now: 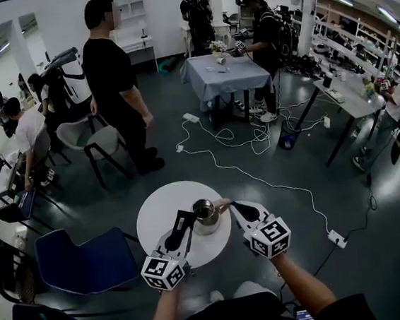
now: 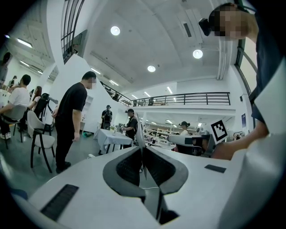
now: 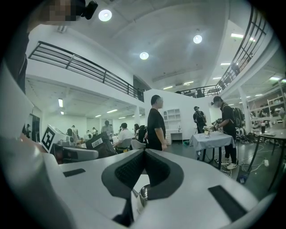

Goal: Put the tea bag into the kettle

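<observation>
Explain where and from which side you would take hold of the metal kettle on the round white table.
Grip the kettle by its rim, coming down from above, one jaw inside, one outside. It stands upright on the table with its mouth open, its round wall may be too wide to span, and no handle shows.

A round white table (image 1: 157, 220) stands on the dark floor (image 1: 277, 218), near and in the middle of the scene. Only one thing stands directly on its top: a small metal kettle (image 1: 206, 216). The kettle is upright, its mouth open to above, and it stands in the right half of the top, close to the far right edge.
</observation>
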`<state>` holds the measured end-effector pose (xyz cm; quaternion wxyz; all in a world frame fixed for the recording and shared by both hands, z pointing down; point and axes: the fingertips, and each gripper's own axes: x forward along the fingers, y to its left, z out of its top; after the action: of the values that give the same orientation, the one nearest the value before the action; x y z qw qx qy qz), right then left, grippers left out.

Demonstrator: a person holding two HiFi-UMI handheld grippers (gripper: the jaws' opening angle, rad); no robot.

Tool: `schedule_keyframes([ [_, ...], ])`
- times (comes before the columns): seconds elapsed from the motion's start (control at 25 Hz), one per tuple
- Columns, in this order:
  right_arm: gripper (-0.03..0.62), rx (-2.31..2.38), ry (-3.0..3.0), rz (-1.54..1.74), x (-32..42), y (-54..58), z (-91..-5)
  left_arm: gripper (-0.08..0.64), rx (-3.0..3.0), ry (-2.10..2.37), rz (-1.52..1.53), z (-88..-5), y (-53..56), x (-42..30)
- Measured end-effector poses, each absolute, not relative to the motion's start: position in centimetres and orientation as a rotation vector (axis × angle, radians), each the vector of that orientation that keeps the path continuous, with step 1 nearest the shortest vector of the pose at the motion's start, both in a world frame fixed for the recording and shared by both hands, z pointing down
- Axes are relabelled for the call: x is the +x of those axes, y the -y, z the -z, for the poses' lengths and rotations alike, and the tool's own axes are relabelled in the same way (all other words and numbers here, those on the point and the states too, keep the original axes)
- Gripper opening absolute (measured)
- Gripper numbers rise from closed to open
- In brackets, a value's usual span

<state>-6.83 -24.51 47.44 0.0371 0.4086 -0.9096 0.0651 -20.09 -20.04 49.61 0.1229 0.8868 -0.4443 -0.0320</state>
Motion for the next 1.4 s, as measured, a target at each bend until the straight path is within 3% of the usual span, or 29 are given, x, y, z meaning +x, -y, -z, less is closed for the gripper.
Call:
schedule_keyframes([
  [0.64, 0.017, 1.149, 2.864, -0.193, -2.1, 29.9, -46.7, 0.035, 2.562, 1.345, 0.096, -49.5, 24.2, -14.2],
  [1.4, 0.020, 0.354, 3.069, -0.201, -5.2, 33.5, -45.9, 0.035, 2.573, 1.366, 0.094, -50.0, 27.9, -10.0],
])
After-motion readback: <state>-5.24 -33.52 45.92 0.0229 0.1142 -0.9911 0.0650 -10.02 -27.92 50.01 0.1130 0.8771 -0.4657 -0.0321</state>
